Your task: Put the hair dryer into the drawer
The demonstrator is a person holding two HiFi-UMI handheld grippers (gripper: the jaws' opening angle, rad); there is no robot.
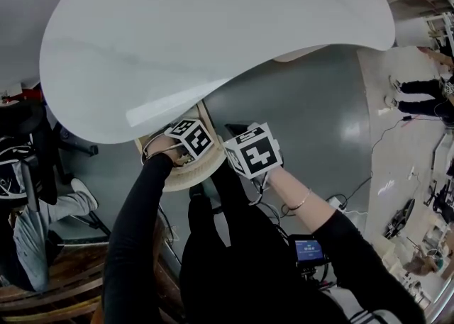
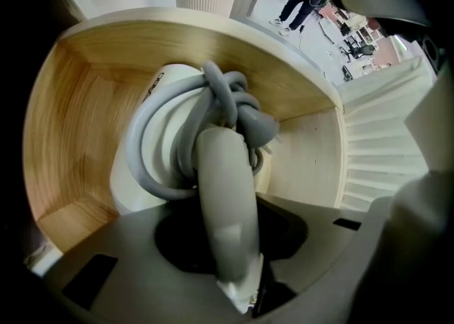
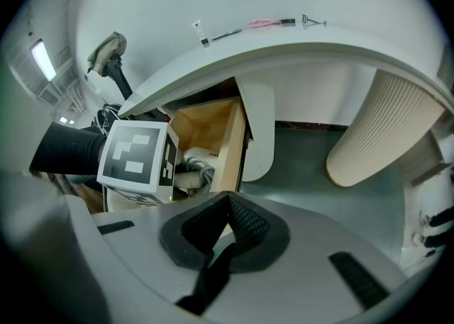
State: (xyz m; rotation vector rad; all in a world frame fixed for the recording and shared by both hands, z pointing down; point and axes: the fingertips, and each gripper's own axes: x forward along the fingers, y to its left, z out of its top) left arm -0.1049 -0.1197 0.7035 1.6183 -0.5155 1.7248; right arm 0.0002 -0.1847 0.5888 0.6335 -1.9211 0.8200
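Note:
The hair dryer (image 2: 174,149) has a cream body, a grey handle (image 2: 225,202) and a grey cord (image 2: 237,110) knotted round it. Its body lies inside the open wooden drawer (image 2: 78,110) under the table. My left gripper (image 1: 183,149) points steeply down into the drawer (image 1: 207,168), shut on the dryer's handle. In the right gripper view the left gripper's marker cube (image 3: 136,152) sits over the drawer (image 3: 216,127), with a bit of cord (image 3: 197,168) showing. My right gripper (image 3: 223,234) hovers just right of the drawer, its black pads together and nothing between them.
The white rounded tabletop (image 1: 213,32) overhangs the drawer. A ribbed cream table leg (image 3: 383,131) stands to the right on the grey floor. A seated person (image 1: 28,195) is at the left and people (image 1: 418,88) stand far right. Cables (image 1: 355,191) lie on the floor.

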